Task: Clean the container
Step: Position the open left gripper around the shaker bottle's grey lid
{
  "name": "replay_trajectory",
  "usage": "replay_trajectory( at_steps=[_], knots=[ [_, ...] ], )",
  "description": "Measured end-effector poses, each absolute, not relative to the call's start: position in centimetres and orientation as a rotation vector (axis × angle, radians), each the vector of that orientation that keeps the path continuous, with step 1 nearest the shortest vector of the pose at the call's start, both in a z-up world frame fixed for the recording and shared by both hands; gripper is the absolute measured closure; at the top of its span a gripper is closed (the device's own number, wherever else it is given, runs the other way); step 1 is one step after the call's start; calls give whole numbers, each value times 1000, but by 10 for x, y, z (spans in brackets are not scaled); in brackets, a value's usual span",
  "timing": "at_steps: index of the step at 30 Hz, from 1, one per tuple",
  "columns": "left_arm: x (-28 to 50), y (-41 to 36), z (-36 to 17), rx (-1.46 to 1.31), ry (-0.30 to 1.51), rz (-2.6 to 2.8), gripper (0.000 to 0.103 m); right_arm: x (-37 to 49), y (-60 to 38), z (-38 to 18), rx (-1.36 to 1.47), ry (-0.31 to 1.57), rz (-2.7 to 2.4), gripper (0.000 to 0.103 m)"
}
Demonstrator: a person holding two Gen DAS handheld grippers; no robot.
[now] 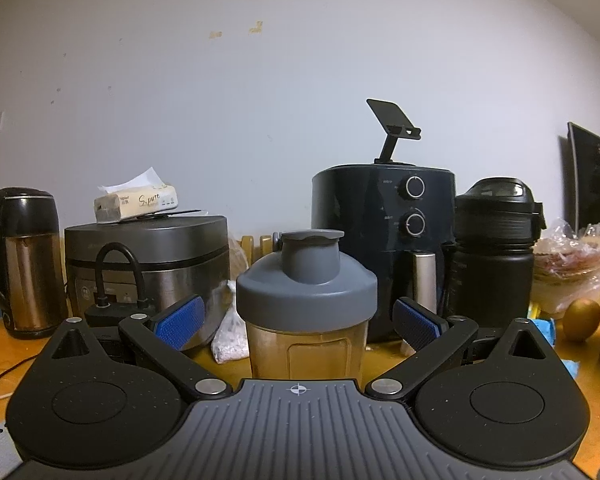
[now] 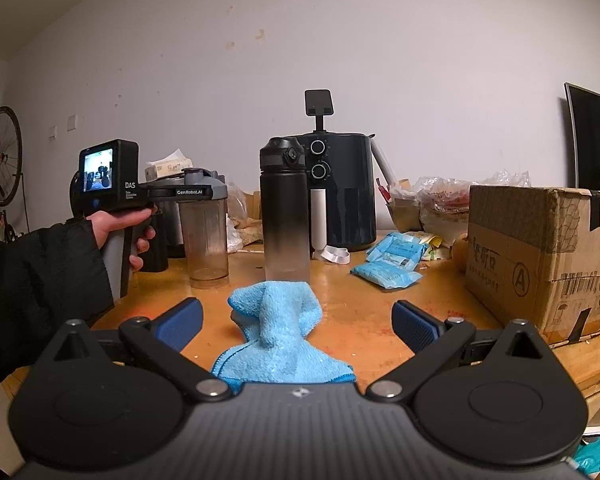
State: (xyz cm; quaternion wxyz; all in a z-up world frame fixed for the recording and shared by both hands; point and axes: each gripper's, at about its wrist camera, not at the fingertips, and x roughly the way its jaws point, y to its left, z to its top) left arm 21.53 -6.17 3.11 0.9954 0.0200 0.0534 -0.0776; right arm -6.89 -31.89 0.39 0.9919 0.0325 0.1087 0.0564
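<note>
The left tongs (image 1: 299, 322) stand spread wide on either side of a clear shaker bottle (image 1: 307, 308) with a grey screw lid, the blue pads (image 1: 180, 322) apart from its walls and gripping nothing. The right tongs (image 2: 298, 326) are likewise spread and empty, poised over a crumpled blue cloth (image 2: 280, 336) that lies on the wooden table (image 2: 364, 320) between their tips. Cleaning appears barely begun: by these views the lid remains on the shaker, the cloth lies unheld, and picking up both, opening the bottle and wiping it all seem to lie ahead. Seen from the right tongs, the shaker stands ahead and to the left, and a hand (image 2: 118, 226) holds the left tool just beside it. Beyond the cloth stands a dark water bottle (image 2: 285, 208), with an air fryer (image 2: 342, 188) behind it and a cardboard box (image 2: 540, 256) off to the right. Whether the shaker's inside is soiled cannot be made out through its cloudy wall; its base is cut off behind the left tool's body, and the near edge of the cloth is hidden under the right tool.
</note>
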Motion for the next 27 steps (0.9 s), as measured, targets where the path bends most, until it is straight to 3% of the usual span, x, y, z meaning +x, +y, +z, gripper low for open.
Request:
replay_trajectory(
  at_steps=[27],
  knots=[
    [247, -63, 35, 29, 125, -172, 0, -71, -321, 3, 67, 225, 100, 0]
  ],
)
